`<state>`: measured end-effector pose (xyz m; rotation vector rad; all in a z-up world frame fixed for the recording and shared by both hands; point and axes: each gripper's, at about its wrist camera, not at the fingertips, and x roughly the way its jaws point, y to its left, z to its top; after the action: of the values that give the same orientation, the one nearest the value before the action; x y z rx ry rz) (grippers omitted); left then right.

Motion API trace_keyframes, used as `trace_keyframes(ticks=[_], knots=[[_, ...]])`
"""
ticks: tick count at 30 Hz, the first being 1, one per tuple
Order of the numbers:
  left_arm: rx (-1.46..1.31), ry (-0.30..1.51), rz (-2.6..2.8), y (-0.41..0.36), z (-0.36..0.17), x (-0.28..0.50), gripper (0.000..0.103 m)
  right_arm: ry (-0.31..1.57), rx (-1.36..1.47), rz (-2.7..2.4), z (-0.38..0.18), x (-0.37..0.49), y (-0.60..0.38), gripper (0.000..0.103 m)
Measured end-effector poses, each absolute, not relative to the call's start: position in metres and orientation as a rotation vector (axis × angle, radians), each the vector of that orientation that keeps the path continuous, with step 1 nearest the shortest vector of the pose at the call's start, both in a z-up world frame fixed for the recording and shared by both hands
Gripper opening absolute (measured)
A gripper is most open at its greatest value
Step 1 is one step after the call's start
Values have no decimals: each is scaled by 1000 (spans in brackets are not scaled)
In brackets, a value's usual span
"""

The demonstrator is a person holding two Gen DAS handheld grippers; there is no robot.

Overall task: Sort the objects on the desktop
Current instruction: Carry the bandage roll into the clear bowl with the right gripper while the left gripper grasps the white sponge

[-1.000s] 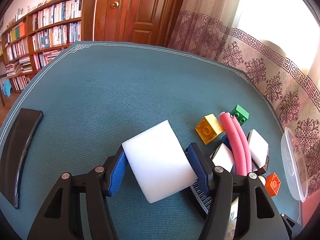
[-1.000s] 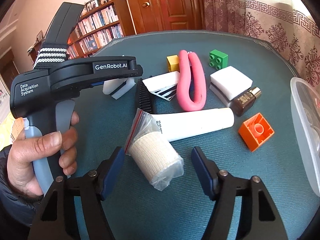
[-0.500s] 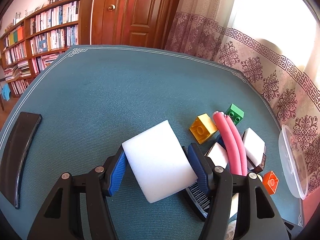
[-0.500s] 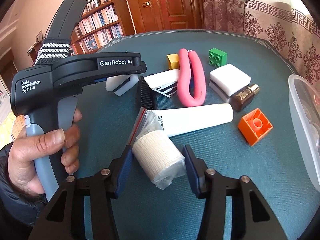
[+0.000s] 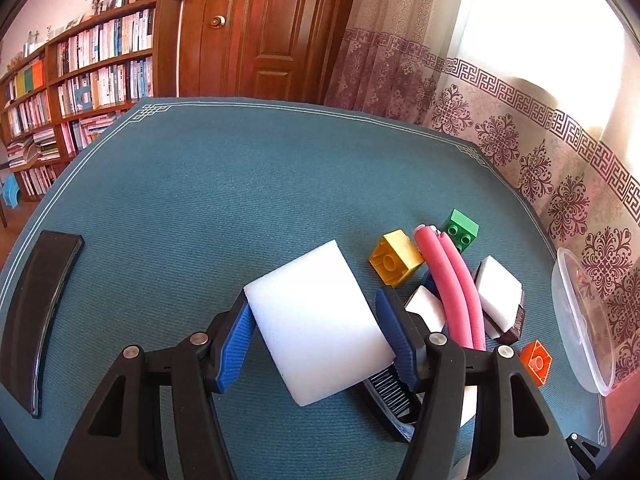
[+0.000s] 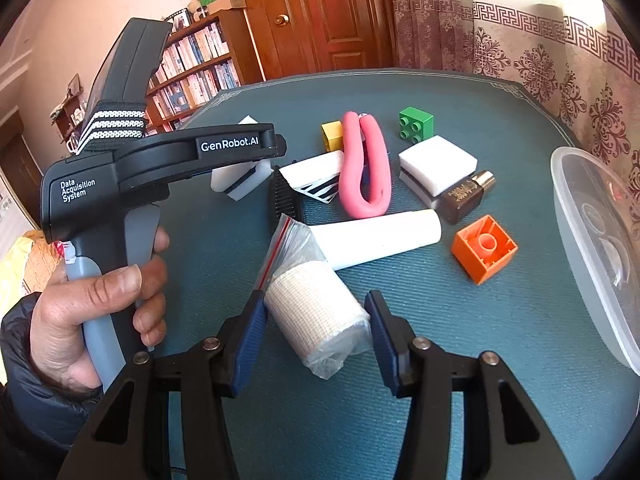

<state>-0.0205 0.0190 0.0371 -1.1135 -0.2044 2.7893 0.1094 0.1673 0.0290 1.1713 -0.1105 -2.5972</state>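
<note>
Left wrist view: your left gripper point(image 5: 316, 332) holds a white foam block point(image 5: 316, 322) between its blue pads, jaws about half spread and pressed against the block's two sides. The block is tilted and held above the teal table mat point(image 5: 224, 200). To the right of the block lie a yellow brick point(image 5: 394, 258), a green brick point(image 5: 462, 232), a folded pink foam tube point(image 5: 454, 280), two smaller white foam pads point(image 5: 496, 294) and an orange brick point(image 5: 536, 362). A clear plastic container point(image 5: 580, 316) stands at the right edge of the mat. A black curved tray point(image 5: 36, 312) lies at the far left. A black comb point(image 5: 390, 396) shows under the right finger.

Right wrist view: your right gripper point(image 6: 316, 332) is closed on a bagged bandage roll point(image 6: 316, 316); both blue pads touch the roll's sides, jaws partly spread. The roll lies near, at centre, its bag touching a white tube point(image 6: 376, 238) just beyond it. Farther off are the pink foam tube point(image 6: 366, 168), the green brick point(image 6: 416, 122), the yellow brick point(image 6: 332, 134), stacked white foam pads point(image 6: 436, 160), a brown bottle point(image 6: 464, 194) and the orange brick point(image 6: 484, 248). The clear plastic container point(image 6: 592, 240) stands at the right. On the left, your left hand point(image 6: 92, 316) grips the handle of the left gripper, which carries the white foam block point(image 6: 240, 178).
</note>
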Motion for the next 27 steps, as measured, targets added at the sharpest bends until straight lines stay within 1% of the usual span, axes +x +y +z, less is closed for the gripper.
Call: trace_keyframes(ticks=[11,27], knots=[[-1094,-203,2774,25,41,-19,64,-151,1150,-2659,40,106,179,55],[-1080,-183,2744,35,41,-15,64,-301,1050,-2866,72,119,235,55]])
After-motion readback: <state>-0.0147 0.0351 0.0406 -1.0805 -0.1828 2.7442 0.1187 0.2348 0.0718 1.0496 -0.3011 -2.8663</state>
